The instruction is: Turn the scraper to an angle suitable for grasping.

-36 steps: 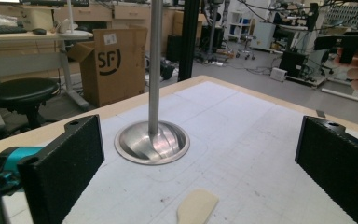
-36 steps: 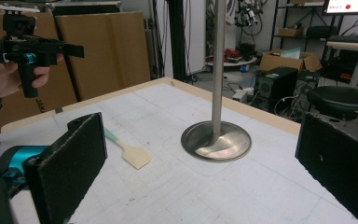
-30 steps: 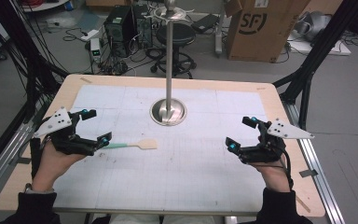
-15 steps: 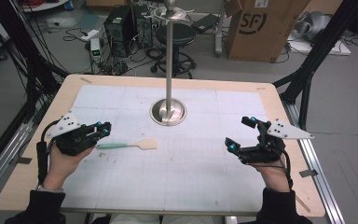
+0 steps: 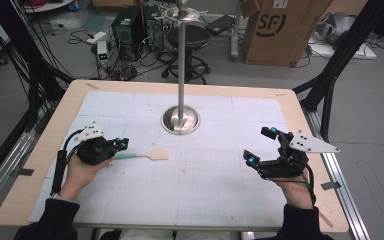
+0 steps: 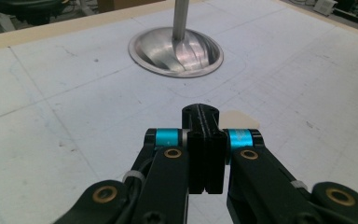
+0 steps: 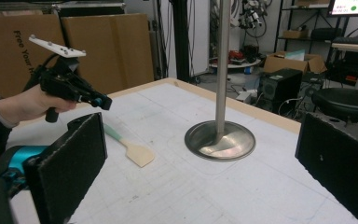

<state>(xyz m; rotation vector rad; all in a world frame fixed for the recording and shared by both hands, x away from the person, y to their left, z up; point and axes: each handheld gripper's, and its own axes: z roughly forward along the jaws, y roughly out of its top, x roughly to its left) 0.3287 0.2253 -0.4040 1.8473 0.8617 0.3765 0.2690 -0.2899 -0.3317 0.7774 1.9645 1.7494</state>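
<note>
A spatula (image 5: 150, 154) with a green handle and a pale flat blade lies on the white mat, left of centre. My left gripper (image 5: 122, 144) hovers just over the handle's near end. Its jaws have just been closing and now stand shut with nothing between them. In the left gripper view the shut left gripper (image 6: 200, 113) hides most of the spatula, and a corner of the blade (image 6: 243, 120) peeks out past it. My right gripper (image 5: 258, 145) rests at the right of the mat, open and empty. The right gripper view shows the spatula (image 7: 139, 154) and the left gripper (image 7: 103, 101).
A metal pole on a round steel base (image 5: 180, 120) stands at the mat's middle back, beyond the spatula; the base (image 6: 176, 46) is also in the left gripper view. The white mat (image 5: 205, 190) covers a wooden table (image 5: 40, 150). Boxes, cables and a stool lie behind.
My left gripper's jaws went from wide open to shut, and the left hand dropped lower and shifted toward the spatula handle. The right gripper has stayed where it was.
</note>
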